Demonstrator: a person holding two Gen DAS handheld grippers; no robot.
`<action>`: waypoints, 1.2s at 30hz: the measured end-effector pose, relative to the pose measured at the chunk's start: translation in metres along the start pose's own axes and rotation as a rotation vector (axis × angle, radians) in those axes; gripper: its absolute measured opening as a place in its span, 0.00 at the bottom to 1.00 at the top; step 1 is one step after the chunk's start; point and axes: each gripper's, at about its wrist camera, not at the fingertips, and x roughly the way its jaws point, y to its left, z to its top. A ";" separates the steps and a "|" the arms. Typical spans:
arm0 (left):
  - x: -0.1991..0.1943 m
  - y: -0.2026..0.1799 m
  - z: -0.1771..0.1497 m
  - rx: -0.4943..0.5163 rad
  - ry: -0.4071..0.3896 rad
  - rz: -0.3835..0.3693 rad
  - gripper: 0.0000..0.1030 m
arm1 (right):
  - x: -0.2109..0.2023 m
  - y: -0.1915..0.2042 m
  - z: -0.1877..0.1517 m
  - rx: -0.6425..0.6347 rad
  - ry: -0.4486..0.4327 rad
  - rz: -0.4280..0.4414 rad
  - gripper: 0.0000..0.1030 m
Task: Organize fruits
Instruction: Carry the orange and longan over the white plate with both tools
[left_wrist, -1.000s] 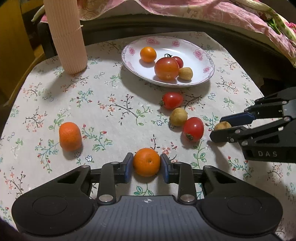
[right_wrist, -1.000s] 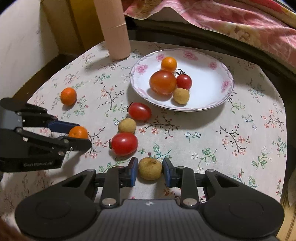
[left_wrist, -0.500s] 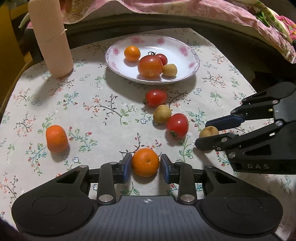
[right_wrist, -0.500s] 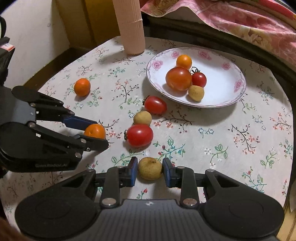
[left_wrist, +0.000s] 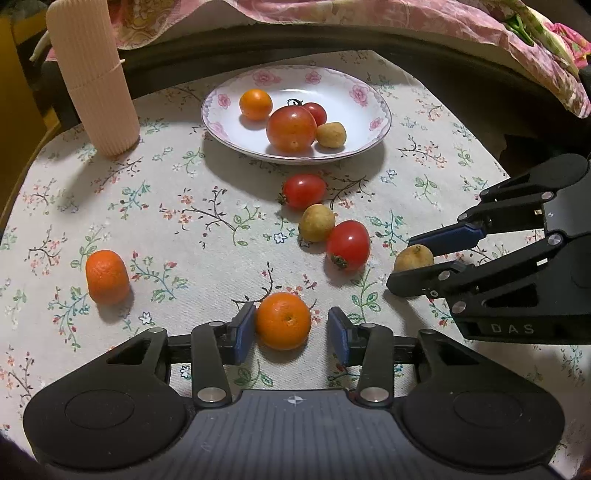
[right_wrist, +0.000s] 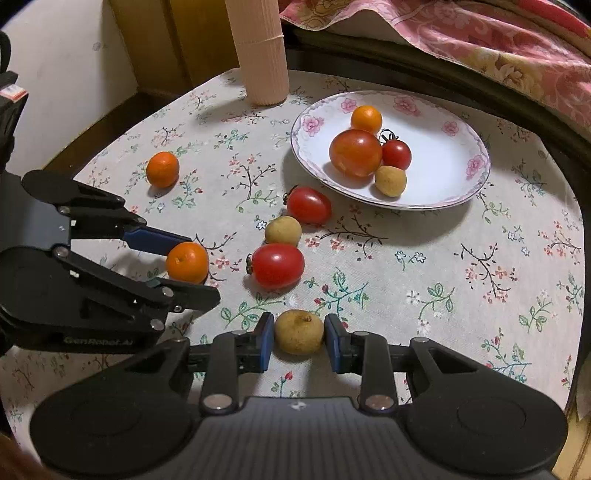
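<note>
A small orange (left_wrist: 283, 320) rests on the flowered tablecloth between the pads of my left gripper (left_wrist: 291, 323). Its jaws are opening: the left pad is still at the peel, the right pad stands clear of it. The right wrist view shows the same orange (right_wrist: 187, 262) inside the left gripper (right_wrist: 192, 268). My right gripper (right_wrist: 299, 333) is shut on a tan round fruit (right_wrist: 299, 332), low over the cloth; it also shows in the left wrist view as the right gripper (left_wrist: 404, 264). The flowered plate (left_wrist: 364, 110) holds an orange, two tomatoes and a tan fruit.
Loose on the cloth lie two red tomatoes (left_wrist: 303, 191) (left_wrist: 348, 244), a tan fruit (left_wrist: 316, 222) and a second orange (left_wrist: 107, 277). A tall ribbed pink cylinder (left_wrist: 96, 81) stands at the back left. The round table's edge runs close behind the plate, with pink fabric beyond it.
The left gripper's pads have spread apart, and the right pad has come off the orange. The right gripper keeps its hold on the tan fruit.
</note>
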 end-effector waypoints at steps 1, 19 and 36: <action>0.000 0.000 0.000 0.001 0.000 0.006 0.47 | 0.000 0.000 0.000 0.000 0.002 -0.002 0.29; 0.000 -0.002 0.002 0.003 0.015 0.025 0.38 | -0.002 0.003 0.002 -0.012 0.000 -0.021 0.29; 0.000 -0.003 0.001 0.017 0.016 0.020 0.43 | 0.003 0.004 0.001 -0.018 0.012 -0.024 0.29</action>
